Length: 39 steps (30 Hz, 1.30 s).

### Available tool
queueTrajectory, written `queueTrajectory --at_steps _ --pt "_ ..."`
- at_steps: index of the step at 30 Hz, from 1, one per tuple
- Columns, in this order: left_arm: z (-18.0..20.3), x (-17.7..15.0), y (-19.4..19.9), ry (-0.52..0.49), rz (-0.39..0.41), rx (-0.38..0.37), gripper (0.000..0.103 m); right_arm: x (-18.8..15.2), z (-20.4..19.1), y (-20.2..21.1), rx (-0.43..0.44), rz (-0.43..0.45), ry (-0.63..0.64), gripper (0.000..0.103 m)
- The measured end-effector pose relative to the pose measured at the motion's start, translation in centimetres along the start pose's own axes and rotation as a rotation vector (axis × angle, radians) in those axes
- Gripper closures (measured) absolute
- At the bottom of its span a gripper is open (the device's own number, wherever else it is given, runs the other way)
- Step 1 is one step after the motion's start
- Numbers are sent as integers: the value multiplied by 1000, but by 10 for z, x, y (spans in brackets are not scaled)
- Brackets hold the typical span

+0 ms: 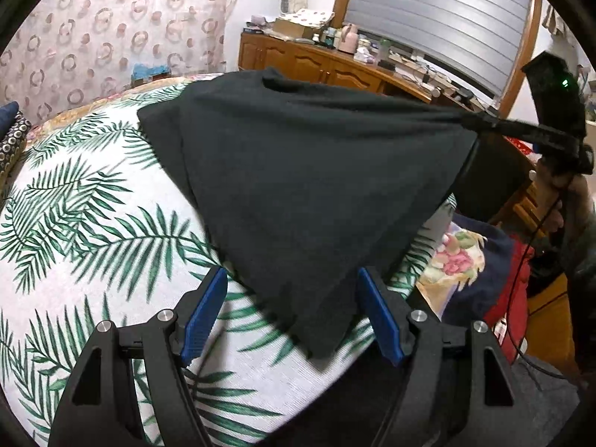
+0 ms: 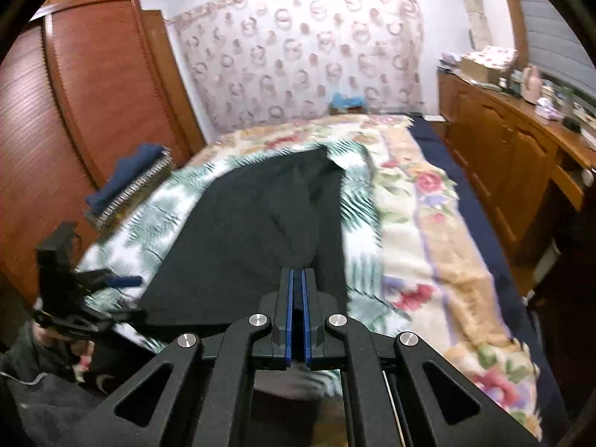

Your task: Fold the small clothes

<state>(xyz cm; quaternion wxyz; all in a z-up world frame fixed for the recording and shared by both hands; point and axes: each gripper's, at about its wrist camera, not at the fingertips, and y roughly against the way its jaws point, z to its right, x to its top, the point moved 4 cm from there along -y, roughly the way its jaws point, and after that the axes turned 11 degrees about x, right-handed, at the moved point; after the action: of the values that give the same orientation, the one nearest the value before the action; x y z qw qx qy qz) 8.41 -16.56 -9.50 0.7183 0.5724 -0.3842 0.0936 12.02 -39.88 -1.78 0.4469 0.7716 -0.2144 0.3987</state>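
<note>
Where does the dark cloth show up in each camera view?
Left wrist: the dark green-black fabric garment fills the centre, one corner stretched right.
Right wrist: it lies centre, running up from the shut tongs.
Shared landmark: the white palm-leaf print bedcover beneath it.

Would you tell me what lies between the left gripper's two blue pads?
A corner of the dark garment lies between the left gripper pads, unpinched, seen in the left wrist view.

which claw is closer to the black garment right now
Right. The right claw is shut on the black garment, lifting its edge; the left claw stands open around a corner.
</note>
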Motion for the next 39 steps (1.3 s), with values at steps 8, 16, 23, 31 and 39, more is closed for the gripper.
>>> queueTrajectory --at_steps 8,16,23,31,39 --pt "6 -13 -5 -14 -29 2 30 -52 27 -39 -111 -126 -37 99" --pt "12 -15 -3 -19 -21 -20 66 -53 29 -51 -112 -106 -41 58" --pt "14 -14 -4 -28 -20 -3 66 -48 16 -57 -110 -114 -14 55" --pt "14 -13 -5 -31 -18 1 66 -48 5 -62 -115 -138 36 70" --pt "20 -13 -6 -72 -16 31 91 -47 1 -66 -29 -156 28 95"
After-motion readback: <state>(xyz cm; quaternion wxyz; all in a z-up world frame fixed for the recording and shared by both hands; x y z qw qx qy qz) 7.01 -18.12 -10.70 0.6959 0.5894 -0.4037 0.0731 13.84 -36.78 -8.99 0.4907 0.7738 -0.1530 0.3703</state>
